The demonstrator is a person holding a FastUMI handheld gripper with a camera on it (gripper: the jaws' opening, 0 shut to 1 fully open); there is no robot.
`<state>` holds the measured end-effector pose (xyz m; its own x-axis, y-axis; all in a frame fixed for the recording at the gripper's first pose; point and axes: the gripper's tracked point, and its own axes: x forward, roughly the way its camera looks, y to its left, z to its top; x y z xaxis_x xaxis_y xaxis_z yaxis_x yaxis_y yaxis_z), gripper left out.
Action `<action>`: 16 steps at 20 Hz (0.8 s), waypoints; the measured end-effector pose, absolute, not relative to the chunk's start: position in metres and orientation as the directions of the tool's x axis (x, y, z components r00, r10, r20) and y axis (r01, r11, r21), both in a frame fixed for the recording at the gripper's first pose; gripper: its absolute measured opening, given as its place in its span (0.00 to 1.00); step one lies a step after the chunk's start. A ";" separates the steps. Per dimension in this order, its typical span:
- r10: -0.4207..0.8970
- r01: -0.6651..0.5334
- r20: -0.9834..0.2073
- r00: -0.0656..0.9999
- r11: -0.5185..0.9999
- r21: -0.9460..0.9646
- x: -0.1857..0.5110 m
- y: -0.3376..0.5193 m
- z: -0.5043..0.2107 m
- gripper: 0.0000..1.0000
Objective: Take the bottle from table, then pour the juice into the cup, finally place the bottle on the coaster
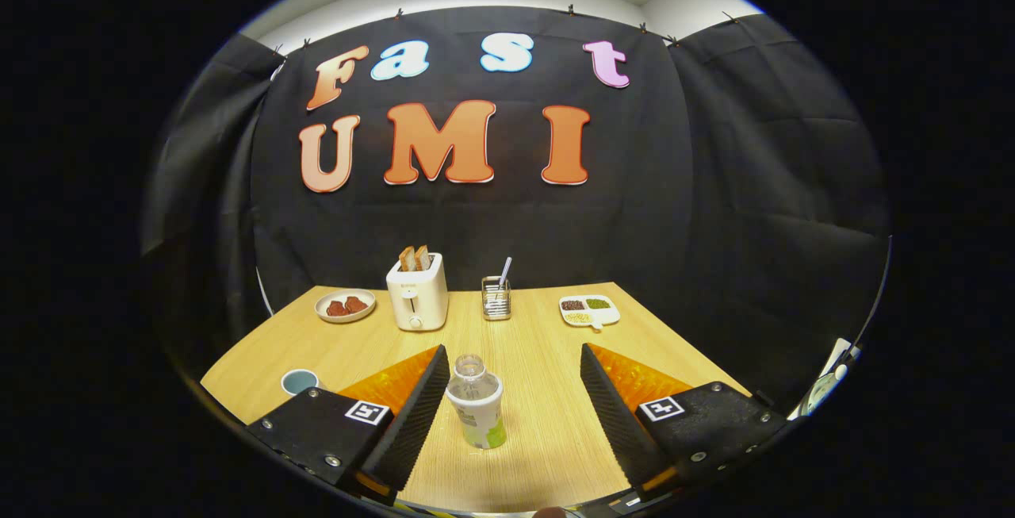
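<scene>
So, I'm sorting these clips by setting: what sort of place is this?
Probably a staged kitchen booth: a wooden table before a black cloth wall, with a white toaster holding toast. The open gripper has a clear capless bottle between its fingers.

The bottle [474, 400] stands on the counter [547, 454] between the spread fingers of the gripper [507, 367], nearer the left one. The cup [299, 381] sits left. Beyond: plate [345, 305], toaster [417, 292], utensil rack [496, 298], divided dish [588, 310].
</scene>
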<state>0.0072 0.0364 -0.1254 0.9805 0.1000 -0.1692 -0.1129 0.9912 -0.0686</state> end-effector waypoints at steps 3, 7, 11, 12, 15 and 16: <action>0.119 -0.145 -0.240 0.964 0.985 -0.092 0.013 0.047 -0.162 0.99; 0.138 -0.183 -0.325 0.936 0.977 -0.111 0.024 0.058 -0.208 0.99; 0.151 -0.200 -0.379 0.913 0.975 -0.095 0.039 0.069 -0.239 0.99; 0.150 -0.204 -0.389 0.909 0.974 -0.101 0.043 0.071 -0.245 0.99; 0.157 -0.224 -0.426 0.891 0.968 -0.111 0.053 0.078 -0.263 0.99; 0.154 -0.222 -0.434 0.888 0.969 -0.111 0.058 0.078 -0.267 0.99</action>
